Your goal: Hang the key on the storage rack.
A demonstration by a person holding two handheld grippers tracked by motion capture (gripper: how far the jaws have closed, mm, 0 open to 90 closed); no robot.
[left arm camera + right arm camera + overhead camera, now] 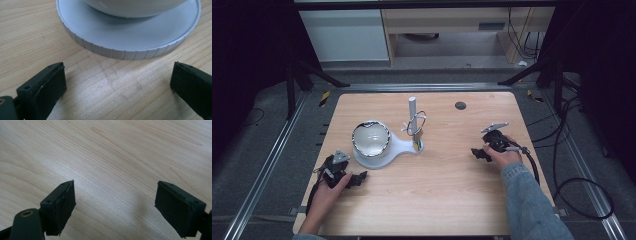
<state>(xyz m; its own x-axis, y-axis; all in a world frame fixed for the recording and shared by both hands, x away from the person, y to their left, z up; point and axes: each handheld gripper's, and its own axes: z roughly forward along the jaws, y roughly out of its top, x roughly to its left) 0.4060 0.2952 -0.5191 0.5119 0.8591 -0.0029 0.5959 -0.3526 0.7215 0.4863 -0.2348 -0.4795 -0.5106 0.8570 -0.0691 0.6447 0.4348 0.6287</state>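
Grippers both empty: your left gripper (360, 178) gapes beside the white base (107, 51) under the bowl (370, 138), right gripper (478, 152) wide over bare table (120, 157), nothing started.

Black right gripper (478, 152), grey three-cornered plate, black cable, blue denim sleeve (532, 200)

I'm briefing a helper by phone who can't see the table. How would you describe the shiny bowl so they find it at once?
Start at the light wooden table and find the white plastic stand left of its middle. The glossy white round bowl sits on the stand's wide ribbed disc, just ahead of the left tongs. Unlike the thin white upright post and wire ring beside it, it is low, wide and reflective.
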